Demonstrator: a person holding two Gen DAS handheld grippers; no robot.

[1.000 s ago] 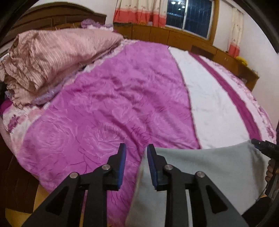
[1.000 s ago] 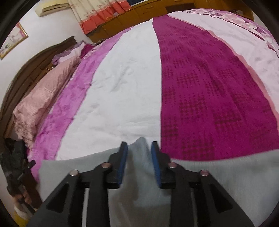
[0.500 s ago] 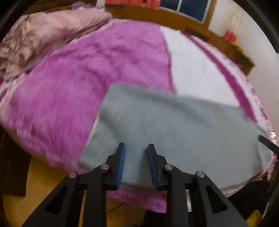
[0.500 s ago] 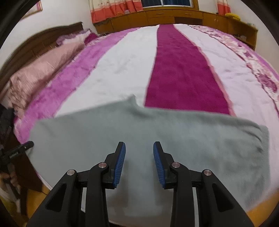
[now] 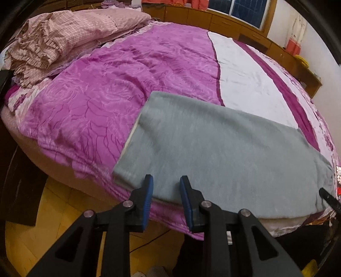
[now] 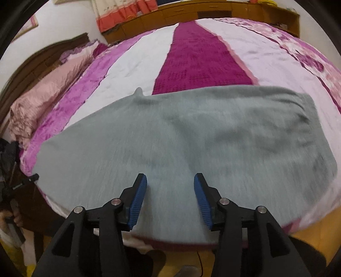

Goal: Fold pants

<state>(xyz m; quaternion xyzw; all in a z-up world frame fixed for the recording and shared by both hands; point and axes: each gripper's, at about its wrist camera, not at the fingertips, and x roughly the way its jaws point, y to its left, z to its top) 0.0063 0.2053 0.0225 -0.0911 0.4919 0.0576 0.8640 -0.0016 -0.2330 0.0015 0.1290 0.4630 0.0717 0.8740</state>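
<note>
The bed (image 5: 132,81) filled both views, covered by a striped spread in bright purple, white and deep magenta, with a floral border along its far right side. A heap of pink, ruffled bedding (image 5: 64,32) lay at the head end, on the left. Behind the bed ran a low wooden cabinet (image 6: 191,12) under orange-hemmed curtains (image 6: 125,15), and yellow-brown floor showed below the near edge of the mattress.

The grey pants (image 6: 181,144) lay flat across the near edge of the bed as one long folded band, stretching from the purple stripe on the left to the pale floral border on the right. A small peak of cloth stood up along their far edge.

The right tongs (image 6: 170,191) hovered over the near part of the pants, their blue pads spreading apart, with nothing pinched between them. The left tongs (image 5: 165,197) hung at the pants' near left corner, released, the pads standing apart with a plain gap and gripping no cloth.
</note>
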